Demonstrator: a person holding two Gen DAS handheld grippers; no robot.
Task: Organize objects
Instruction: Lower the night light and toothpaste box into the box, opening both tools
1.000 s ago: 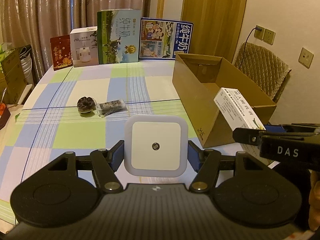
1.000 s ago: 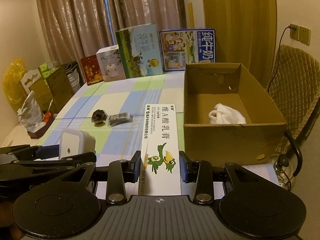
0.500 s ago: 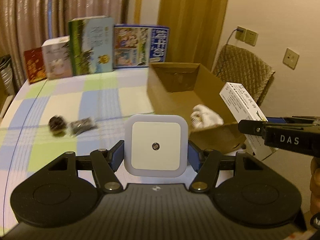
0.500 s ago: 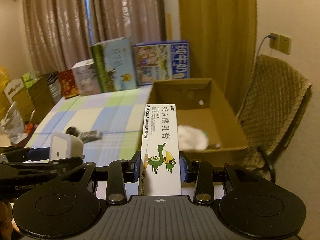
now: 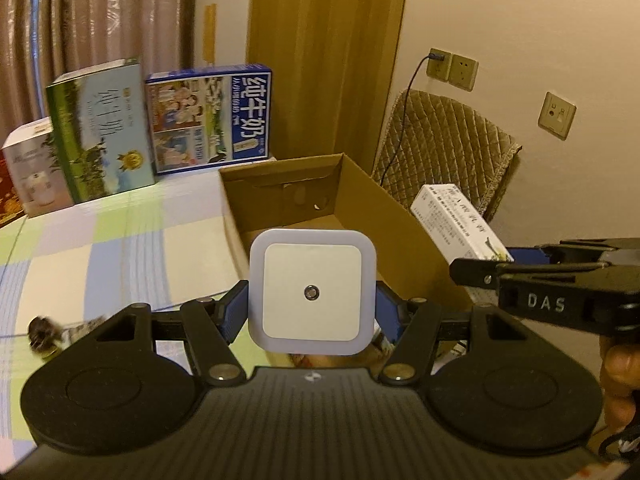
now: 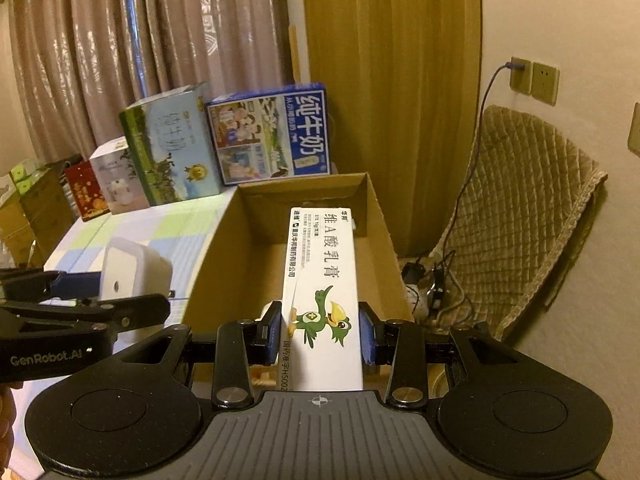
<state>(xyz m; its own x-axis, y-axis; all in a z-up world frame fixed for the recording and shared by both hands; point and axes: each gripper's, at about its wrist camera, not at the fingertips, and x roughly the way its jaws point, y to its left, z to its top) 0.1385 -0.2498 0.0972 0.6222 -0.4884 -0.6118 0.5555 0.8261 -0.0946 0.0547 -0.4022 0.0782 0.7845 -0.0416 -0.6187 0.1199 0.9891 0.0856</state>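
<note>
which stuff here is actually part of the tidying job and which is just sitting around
Part of the job:
- white night light in the left tongs
- ointment box in the right tongs
- open cardboard box

Just sitting around:
- milk cartons
- quilted chair
- wall sockets

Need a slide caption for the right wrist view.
Right gripper holds a white ointment box above the open cardboard box; left gripper carries a night light.

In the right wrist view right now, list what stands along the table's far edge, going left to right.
Red gift box → white appliance box → green milk carton box → blue milk carton box.
</note>
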